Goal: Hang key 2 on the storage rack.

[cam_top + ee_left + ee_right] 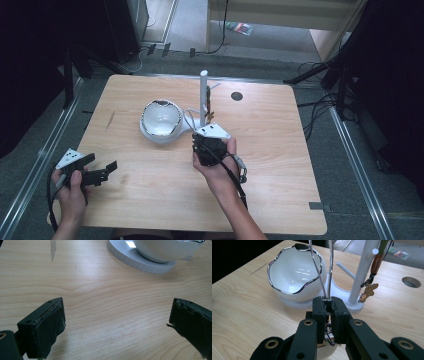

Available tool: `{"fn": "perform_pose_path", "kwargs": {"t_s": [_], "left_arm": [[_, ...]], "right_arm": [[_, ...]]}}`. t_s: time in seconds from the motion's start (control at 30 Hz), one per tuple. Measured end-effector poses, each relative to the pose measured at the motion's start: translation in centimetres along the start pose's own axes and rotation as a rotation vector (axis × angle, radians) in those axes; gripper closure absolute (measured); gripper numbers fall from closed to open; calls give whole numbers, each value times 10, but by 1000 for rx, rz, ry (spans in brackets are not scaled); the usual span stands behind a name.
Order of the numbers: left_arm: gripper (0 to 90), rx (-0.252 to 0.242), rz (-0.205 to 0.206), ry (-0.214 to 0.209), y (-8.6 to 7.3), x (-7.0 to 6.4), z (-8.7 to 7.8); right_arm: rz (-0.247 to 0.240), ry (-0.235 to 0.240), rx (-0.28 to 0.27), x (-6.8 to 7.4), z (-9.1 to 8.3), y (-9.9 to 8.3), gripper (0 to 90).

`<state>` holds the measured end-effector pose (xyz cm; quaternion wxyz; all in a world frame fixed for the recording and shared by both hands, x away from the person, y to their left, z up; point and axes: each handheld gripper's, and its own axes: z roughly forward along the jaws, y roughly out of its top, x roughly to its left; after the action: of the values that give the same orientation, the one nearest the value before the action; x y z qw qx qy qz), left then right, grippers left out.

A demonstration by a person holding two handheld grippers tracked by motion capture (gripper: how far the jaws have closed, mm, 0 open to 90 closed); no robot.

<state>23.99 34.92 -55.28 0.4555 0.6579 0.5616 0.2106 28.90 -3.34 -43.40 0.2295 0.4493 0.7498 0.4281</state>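
1. My right claw [327,308] has its jaws pressed tight on a thin silvery chain [318,272]. Two strands run up out of the pinch and off the top of the right gripper view.
2. My left claw [116,322] is wide open with nothing between the jaws. It hangs over bare table [105,302], well apart from the action.
3. The bowl [295,272] sits just ahead and left of the right claw. It is glossy white with a wavy chrome-edged rim, on a ribbed white base [142,262].
4. A white stand [364,267] rises ahead and right of the right claw, a smooth round post on a disc foot. A brown cord with a small gingerbread-shaped charm [368,292] hangs off its peg.
5. Risk one: the chain is slick and thin, and the jaw pads look worn. I judge a sideways tug could slide it right out of the grip.
6. Risk two: the strands pass close to the bowl's rim, maybe touching it, though I can't tell from here. A snag there could tip the bowl off its base.
7. Risk three: swinging right could catch the charm or knock over the light stand.
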Motion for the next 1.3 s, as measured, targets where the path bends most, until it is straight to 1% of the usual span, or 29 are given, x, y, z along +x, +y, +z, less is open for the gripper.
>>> {"fn": "perform_pose_path", "kwargs": {"t_s": [0.27, 0.5, 0.7, 1.0, 1.03, 1.3], "left_arm": [[9, 0, -1, 0, 0, 0, 0], [9, -1, -4, -1, 0, 0, 0], [9, 0, -3, 0, 0, 0, 0], [9, 0, 0, 0, 0, 0, 0], [9, 0, 0, -1, 0, 0, 0], [9, -1, 0, -2, 0, 0, 0]], "right_arm": [[16, -17, -11, -7, -5, 1, 837], [34, -37, -37, -13, -9, 3, 837], [38, -53, -51, -16, -10, 5, 837], [54, -80, -62, -23, -7, 7, 837], [50, -83, -61, -24, -6, 7, 837], [61, -104, -47, -29, 4, 5, 837]]}}
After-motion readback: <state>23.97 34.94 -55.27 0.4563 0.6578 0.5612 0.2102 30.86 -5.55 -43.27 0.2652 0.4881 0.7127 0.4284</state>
